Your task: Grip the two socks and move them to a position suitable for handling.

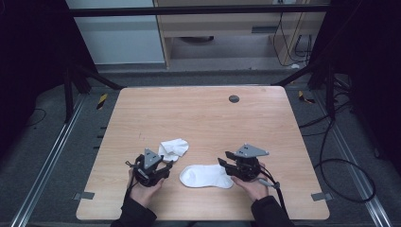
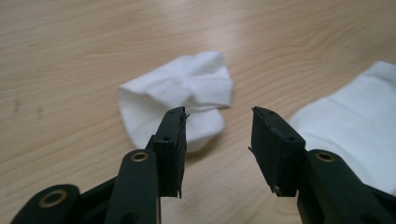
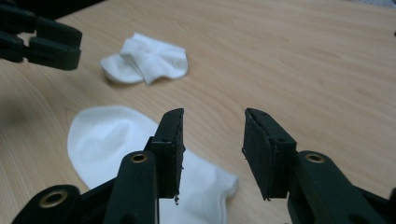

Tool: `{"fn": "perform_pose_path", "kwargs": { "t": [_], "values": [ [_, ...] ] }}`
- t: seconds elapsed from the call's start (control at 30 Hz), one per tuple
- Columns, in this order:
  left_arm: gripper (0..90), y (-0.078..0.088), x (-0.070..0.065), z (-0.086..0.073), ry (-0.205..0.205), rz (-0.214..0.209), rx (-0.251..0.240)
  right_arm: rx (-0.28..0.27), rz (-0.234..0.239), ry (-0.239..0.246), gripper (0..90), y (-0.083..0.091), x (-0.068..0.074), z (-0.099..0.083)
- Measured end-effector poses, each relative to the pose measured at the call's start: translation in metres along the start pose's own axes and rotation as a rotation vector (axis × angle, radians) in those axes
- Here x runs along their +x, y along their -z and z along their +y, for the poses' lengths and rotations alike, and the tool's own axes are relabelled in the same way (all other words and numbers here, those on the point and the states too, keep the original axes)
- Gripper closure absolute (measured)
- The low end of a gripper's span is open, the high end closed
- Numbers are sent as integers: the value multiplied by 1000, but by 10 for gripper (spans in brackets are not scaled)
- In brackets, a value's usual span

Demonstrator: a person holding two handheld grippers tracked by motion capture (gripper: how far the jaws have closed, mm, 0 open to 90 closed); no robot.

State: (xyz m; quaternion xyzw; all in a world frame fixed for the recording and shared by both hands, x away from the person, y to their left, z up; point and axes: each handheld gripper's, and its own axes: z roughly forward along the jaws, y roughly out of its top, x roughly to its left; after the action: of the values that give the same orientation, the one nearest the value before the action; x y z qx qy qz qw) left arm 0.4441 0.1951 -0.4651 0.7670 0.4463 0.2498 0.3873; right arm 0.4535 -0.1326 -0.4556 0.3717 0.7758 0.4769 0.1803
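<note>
Two white socks lie on the wooden table [image 1: 198, 113]. A flat sock [image 1: 206, 176] [image 3: 107, 140] [image 2: 355, 126] rests near the front edge between my two grippers. A crumpled sock [image 1: 173, 148] [image 2: 180, 95] [image 3: 147, 63] lies a little behind and left of it. My left gripper [image 1: 165, 169] [image 2: 218, 140] is open with nothing between its pads, pointing past the crumpled sock. My right gripper [image 1: 226, 164] [image 3: 212, 149] is open and empty above the flat sock's right end. The left gripper's jaws show at the top left of the right gripper view.
A dark round grommet [image 1: 233, 99] sits near the table's far edge. Black cables [image 1: 340, 156] trail over the floor on the right, and metal rails [image 1: 47, 161] run along the left side. A hand holds each gripper at the table's front edge.
</note>
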Motion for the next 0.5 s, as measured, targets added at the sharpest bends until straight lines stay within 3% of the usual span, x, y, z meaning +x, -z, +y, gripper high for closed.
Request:
{"fn": "perform_pose_path", "kwargs": {
  "t": [0.13,0.3,0.4,0.47,0.5],
  "values": [
    [565,-5,21,-2,29,55,14,-21,18,2,549,-18,8,26],
    [572,-9,29,-4,51,76,21,-20,23,23,561,-37,16,42],
    [573,-12,32,-4,63,84,23,-4,47,38,566,-61,29,55],
    [573,-14,33,-5,71,86,23,1,47,45,570,-66,31,56],
    [573,-15,33,-5,74,86,23,13,49,50,574,-79,37,59]
  ]
}}
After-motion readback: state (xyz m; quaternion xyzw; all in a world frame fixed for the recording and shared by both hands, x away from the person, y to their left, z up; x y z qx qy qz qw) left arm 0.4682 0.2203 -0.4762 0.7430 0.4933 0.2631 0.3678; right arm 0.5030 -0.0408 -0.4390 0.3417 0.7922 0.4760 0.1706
